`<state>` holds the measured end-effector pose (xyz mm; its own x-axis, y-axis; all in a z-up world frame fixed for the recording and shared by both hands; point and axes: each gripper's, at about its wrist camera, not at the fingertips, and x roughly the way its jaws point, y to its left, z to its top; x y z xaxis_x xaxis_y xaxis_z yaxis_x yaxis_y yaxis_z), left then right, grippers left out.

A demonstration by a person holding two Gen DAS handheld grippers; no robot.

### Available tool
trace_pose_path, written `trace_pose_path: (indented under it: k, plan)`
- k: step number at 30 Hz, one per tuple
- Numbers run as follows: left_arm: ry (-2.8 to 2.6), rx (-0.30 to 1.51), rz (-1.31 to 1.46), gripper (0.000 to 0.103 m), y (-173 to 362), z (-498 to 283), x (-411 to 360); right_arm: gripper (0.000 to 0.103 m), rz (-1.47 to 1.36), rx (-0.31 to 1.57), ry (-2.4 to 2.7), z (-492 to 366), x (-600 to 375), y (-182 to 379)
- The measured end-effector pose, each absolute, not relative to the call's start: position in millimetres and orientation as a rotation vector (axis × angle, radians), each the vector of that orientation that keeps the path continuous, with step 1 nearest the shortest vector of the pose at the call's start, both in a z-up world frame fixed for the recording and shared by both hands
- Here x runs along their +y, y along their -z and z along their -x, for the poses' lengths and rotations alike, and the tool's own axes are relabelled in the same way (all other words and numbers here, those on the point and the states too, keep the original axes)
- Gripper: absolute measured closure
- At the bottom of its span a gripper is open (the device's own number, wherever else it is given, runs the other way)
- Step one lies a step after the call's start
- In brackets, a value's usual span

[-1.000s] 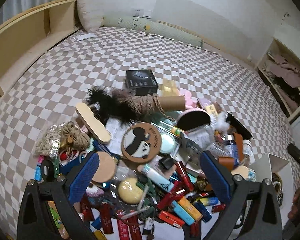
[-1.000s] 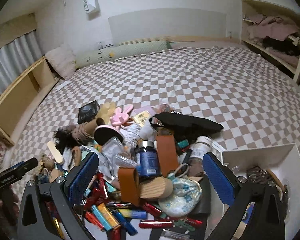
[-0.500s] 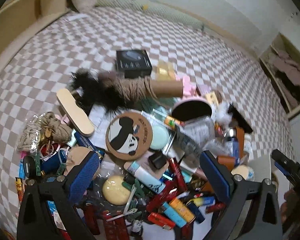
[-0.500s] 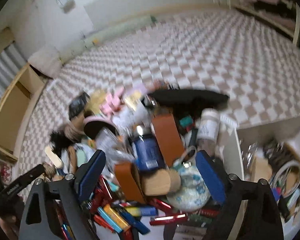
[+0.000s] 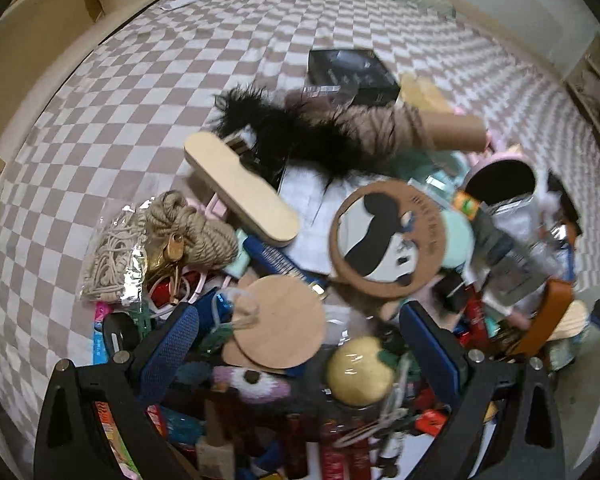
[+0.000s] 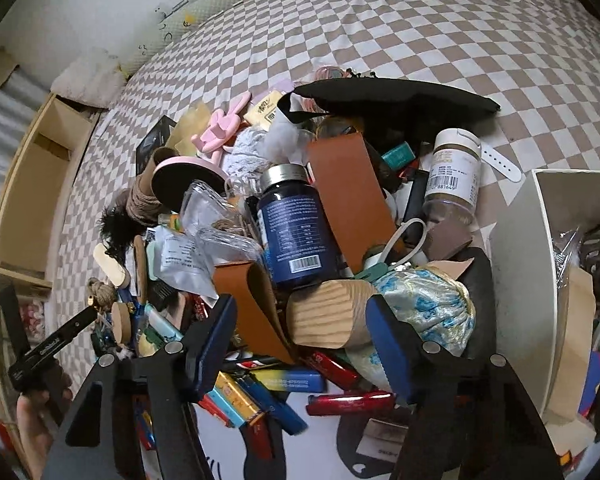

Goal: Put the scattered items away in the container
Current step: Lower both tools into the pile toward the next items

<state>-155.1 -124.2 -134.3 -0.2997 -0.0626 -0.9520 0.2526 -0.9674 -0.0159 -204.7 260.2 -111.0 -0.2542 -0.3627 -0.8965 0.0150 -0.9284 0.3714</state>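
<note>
Both grippers dropped closer to pile; right gripper [image 6: 300,332] closing astride pale wooden block [image 6: 328,314], left gripper [image 5: 296,340] wide.

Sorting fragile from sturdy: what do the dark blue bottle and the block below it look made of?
Dark blue bottle: glossy translucent plastic or glass, unclear which; shiny metallic-looking cap, printed label. Block: pale unfinished wood, judging by visible grain lines and matte surface.
</note>
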Motion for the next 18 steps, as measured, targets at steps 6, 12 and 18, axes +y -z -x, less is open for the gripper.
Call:
trace_pose_path:
  k: [6,12,18]
  plan:
    - [2.357,0.014,-1.812,0.002,151.5,154.4,-108.2,0.035,-1.777,-0.426,2.243,204.6,272.9,119.1]
    - [2.308,-0.294,-1.819,0.002,165.5,154.1,-83.6,0.035,-1.814,-0.434,2.187,198.5,279.3,130.9]
    - [2.264,-0.447,-1.818,0.002,172.9,155.6,-69.9,0.035,-1.823,-0.481,2.128,196.2,278.6,141.2]
